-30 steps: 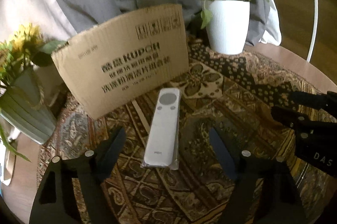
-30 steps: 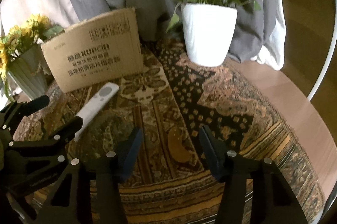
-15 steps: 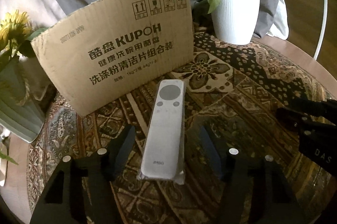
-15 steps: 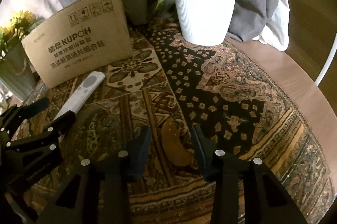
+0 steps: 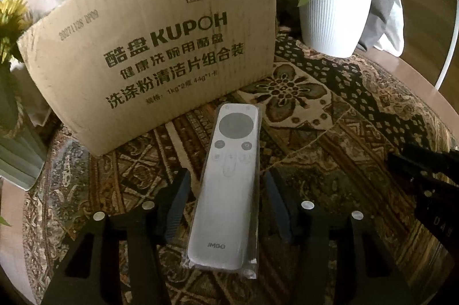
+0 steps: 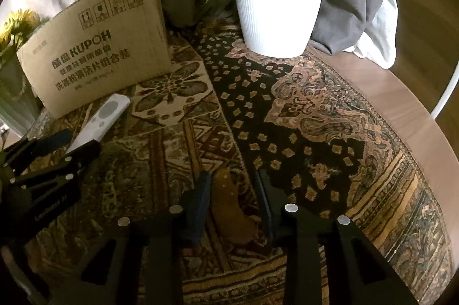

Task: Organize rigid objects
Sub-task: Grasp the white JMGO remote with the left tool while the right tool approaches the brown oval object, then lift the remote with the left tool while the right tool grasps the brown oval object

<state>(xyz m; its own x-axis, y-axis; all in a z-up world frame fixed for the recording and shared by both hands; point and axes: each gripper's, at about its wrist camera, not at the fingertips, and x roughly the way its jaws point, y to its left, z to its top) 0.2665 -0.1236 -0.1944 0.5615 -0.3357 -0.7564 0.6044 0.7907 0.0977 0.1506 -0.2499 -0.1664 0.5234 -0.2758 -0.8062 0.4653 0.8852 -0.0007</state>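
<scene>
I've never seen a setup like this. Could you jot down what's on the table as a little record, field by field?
surface: patterned cloth over a round table
item between left fingers: white remote in clear wrap, lying flat
left gripper: open, astride the remote, not gripping
right gripper: open, holding nothing, over the cloth
behind remote: cardboard box printed KUPOH
back right: white plant pot
far left: yellow flowers

Cardboard box point(image 5: 160, 46) reads "KUPOH"; remote point(image 5: 229, 184) reads "JMGO".

Round table point(image 6: 413, 104) under patterned cloth point(image 6: 301, 115): remote point(image 5: 229, 178), cardboard point(image 5: 160, 58), white pot point(image 6: 278, 6).
</scene>
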